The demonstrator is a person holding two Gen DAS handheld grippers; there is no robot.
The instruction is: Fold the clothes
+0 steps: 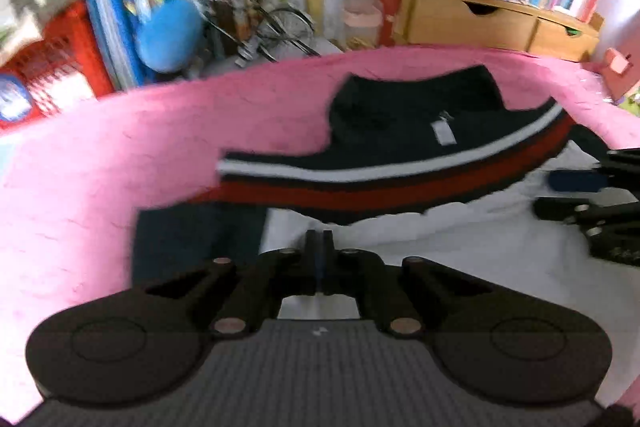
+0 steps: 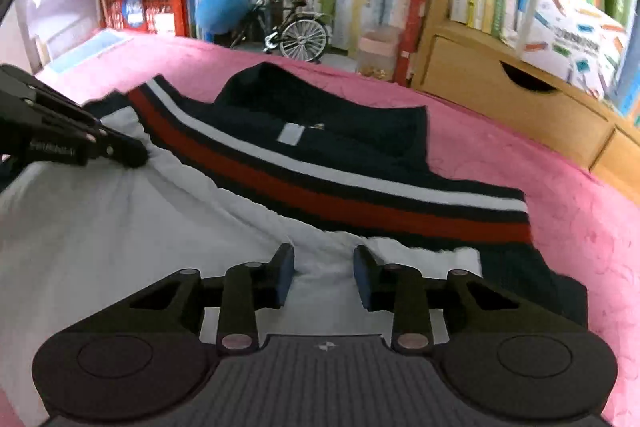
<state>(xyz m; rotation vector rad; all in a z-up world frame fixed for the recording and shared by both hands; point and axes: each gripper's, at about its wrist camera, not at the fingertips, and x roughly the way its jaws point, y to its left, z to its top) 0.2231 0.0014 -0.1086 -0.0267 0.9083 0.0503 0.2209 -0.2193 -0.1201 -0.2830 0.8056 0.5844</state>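
Note:
A polo shirt (image 2: 320, 147) lies flat on the pink cover (image 2: 520, 155), its navy collar at the far end. Below the collar run white and red stripes, and the body nearest me is white. In the left wrist view the same shirt (image 1: 400, 131) fills the middle. My left gripper (image 1: 319, 241) has its jaws together at the white cloth; from the right wrist view the left gripper (image 2: 134, 153) pinches the white part, and folds gather toward its tip. My right gripper (image 2: 324, 267) stands open, with white cloth lying in the gap between its fingers. The right gripper (image 1: 556, 193) also shows at the right edge.
Behind the pink cover (image 1: 100, 167) stands a wall of books. A model bicycle (image 2: 300, 35), a blue ball (image 2: 222, 9) and a red crate (image 2: 148, 7) sit at the back. A wooden drawer box (image 2: 500, 99) borders the right side.

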